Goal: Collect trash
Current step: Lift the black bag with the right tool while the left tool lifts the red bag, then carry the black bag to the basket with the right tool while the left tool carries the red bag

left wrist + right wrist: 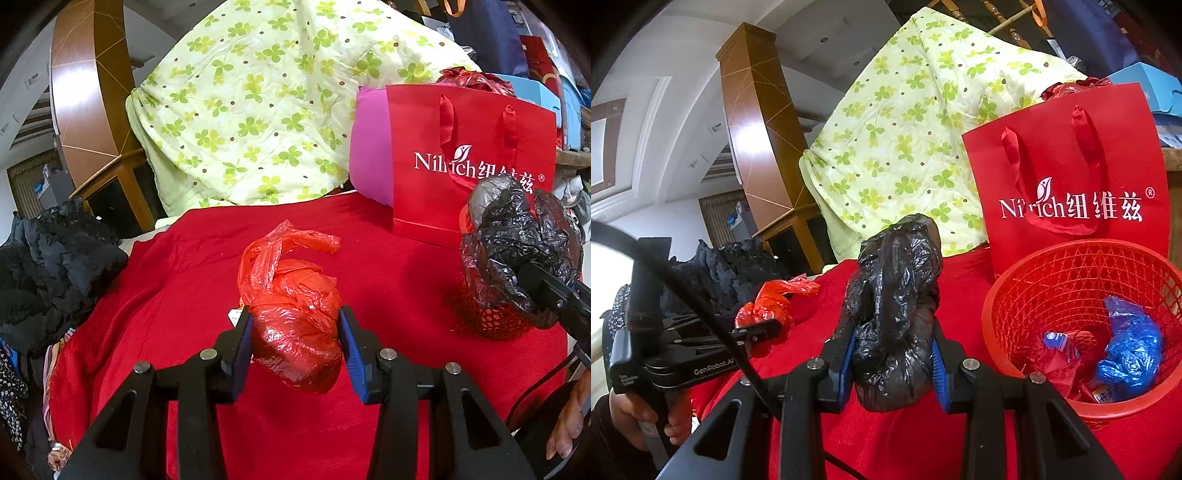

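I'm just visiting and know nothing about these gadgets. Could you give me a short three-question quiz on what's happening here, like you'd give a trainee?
1. True or false: the left hand-held gripper clamps a crumpled red plastic bag.
2. What does the right hand-held gripper hold: A) a blue box, B) a crumpled black plastic bag, C) nothing?
3. Fill in: a crumpled blue plastic bag already lies inside the red mesh plastic ____.

Key: 1 true; 2 B; 3 basket.
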The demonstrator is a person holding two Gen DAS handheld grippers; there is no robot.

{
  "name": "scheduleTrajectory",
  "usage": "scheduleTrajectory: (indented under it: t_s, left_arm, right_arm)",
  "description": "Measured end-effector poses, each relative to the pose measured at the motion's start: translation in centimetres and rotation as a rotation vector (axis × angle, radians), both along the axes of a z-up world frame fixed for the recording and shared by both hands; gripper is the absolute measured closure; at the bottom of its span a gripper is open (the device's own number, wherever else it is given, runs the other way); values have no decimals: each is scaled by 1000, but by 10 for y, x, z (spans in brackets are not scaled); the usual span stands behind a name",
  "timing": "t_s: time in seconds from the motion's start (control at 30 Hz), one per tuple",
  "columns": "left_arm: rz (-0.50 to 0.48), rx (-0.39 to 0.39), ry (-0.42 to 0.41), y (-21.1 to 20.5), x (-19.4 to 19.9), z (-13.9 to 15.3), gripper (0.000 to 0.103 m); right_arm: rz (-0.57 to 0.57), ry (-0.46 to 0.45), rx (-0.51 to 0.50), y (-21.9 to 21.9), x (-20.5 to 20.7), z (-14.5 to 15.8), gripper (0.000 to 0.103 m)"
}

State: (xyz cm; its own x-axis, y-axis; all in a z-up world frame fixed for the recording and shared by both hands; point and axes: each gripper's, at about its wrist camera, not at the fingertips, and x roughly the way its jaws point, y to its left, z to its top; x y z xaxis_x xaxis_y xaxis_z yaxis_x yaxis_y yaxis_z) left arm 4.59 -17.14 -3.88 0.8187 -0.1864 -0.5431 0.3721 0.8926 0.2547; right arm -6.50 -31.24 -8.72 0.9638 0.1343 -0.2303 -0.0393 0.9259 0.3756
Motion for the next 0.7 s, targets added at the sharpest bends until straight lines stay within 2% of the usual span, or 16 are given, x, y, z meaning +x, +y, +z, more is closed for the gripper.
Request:
scheduleTrajectory:
  t_s: [0.7]
  left_arm:
    - [-31,11,-5,-13,-5,3,57]
  right_arm:
    - [-17,-34,12,0,-17,2,66]
